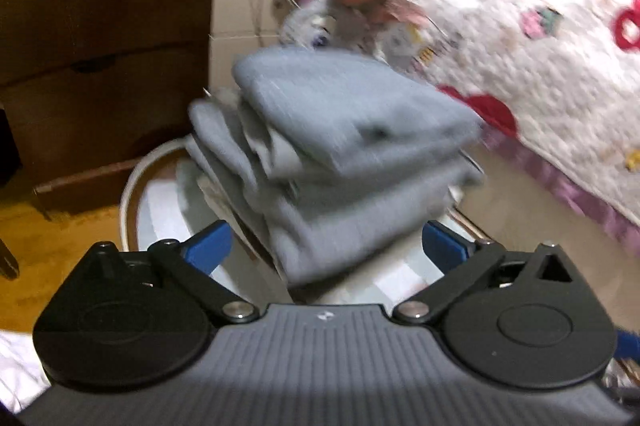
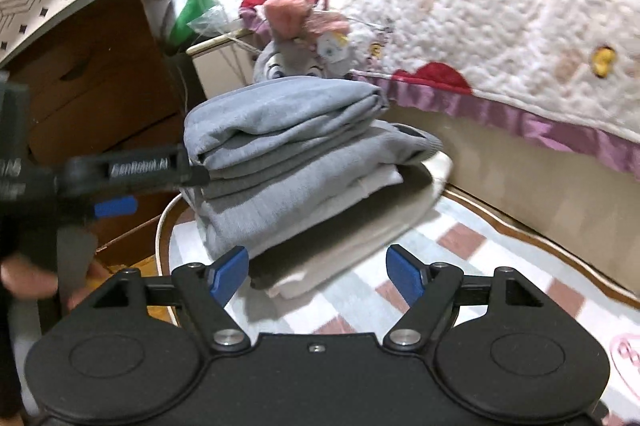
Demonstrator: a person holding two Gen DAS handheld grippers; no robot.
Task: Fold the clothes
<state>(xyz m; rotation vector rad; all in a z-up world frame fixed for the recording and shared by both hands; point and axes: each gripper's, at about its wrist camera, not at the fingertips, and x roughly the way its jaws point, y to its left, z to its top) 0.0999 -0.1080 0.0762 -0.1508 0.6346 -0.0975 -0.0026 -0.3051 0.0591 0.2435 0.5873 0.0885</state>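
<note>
A stack of folded grey garments (image 2: 288, 154) sits on a small round tabletop (image 2: 460, 238) covered with a checked cloth, just beside the bed with its white quilt (image 2: 500, 6); a cream folded piece (image 2: 344, 246) lies under the stack; the right gripper (image 2: 318, 276) hovers near it, blue fingers (image 2: 230, 274) spread wide and empty; the left gripper (image 1: 326, 250) has its fingers wide apart too, holding nothing, one finger reaching to the stack's left edge; a plush toy (image 2: 296, 38) leans behind.

Folded clothes (image 2: 288, 154) stacked on table (image 2: 500, 266), bed (image 2: 500, 26) behind
</note>
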